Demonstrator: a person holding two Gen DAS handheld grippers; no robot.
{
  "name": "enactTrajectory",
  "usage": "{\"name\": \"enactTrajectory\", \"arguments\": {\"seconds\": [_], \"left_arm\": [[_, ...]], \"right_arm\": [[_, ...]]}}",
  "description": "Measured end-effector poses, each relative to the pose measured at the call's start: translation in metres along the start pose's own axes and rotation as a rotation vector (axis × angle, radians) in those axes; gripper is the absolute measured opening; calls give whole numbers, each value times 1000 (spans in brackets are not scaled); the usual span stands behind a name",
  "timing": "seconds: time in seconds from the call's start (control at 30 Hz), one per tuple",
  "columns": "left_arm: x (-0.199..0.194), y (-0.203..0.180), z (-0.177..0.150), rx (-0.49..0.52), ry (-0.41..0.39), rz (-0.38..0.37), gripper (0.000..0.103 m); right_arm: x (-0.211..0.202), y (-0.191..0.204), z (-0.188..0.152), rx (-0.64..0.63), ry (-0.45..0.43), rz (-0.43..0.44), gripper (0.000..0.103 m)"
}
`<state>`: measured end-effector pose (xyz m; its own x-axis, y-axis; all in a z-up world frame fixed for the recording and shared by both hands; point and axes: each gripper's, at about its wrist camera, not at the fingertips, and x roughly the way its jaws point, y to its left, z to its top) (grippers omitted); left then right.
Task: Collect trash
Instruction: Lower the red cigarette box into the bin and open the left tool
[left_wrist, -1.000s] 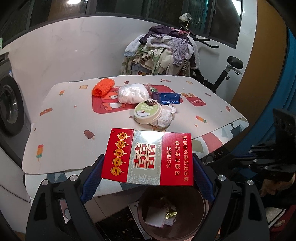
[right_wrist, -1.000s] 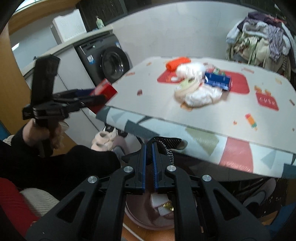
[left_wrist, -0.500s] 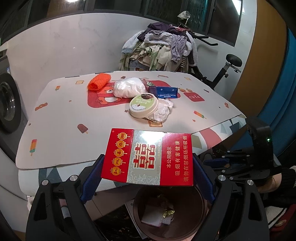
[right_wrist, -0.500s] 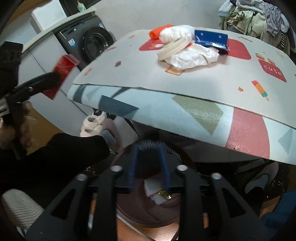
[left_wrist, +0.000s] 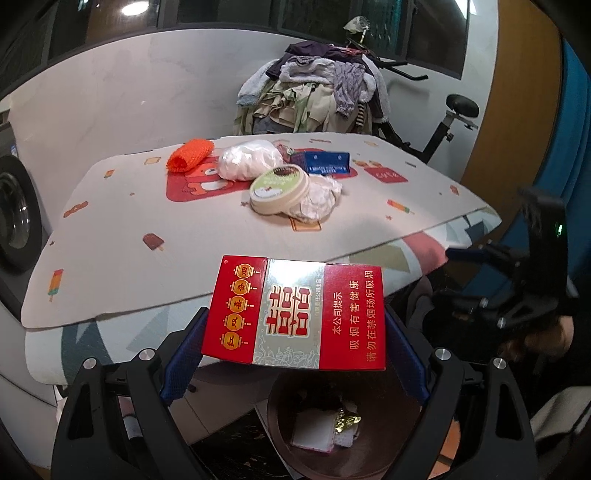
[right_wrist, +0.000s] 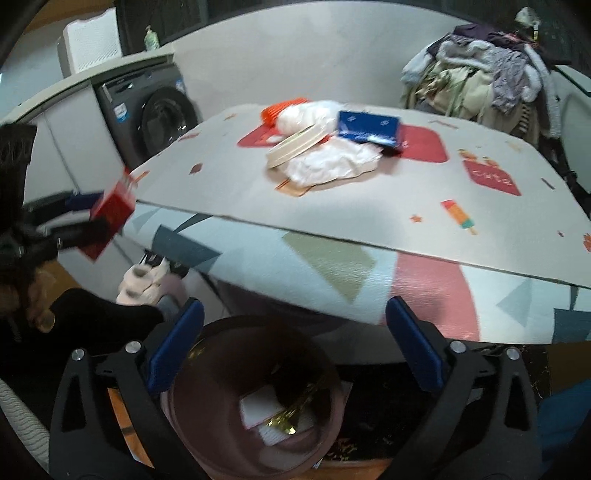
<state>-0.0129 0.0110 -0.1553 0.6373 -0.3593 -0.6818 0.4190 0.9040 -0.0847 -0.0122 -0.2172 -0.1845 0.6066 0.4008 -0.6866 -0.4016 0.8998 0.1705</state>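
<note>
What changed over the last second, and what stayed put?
The right gripper has just opened wide over the bin, nothing between its jaws. The left gripper keeps the red box clamped. The table clutter hasn't moved.

We are in a home, in what looks like a laundry or utility corner. A front-loading washing machine is set under a counter by the wall, a heap of clothes is piled at the far side of the table, and an exercise bike stands behind it. The low table carries a child's play mat printed with ice lollies and cartoon animals, and a small brown waste bin sits on the floor.
</note>
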Motion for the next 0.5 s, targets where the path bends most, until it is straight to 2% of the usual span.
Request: {"name": "enactTrajectory", "arguments": {"seconds": [0.13, 0.23, 0.5], "left_arm": [[8, -2, -9, 11, 1, -2, 87], [14, -2, -16, 7, 7, -6, 87], [35, -13, -28, 45, 76, -49, 87]], "right_arm": [[-1, -8, -9, -3, -38, -40, 97], [4, -11, -16, -12, -32, -85, 97], [15, -21, -24, 36, 3, -86, 97]]}}
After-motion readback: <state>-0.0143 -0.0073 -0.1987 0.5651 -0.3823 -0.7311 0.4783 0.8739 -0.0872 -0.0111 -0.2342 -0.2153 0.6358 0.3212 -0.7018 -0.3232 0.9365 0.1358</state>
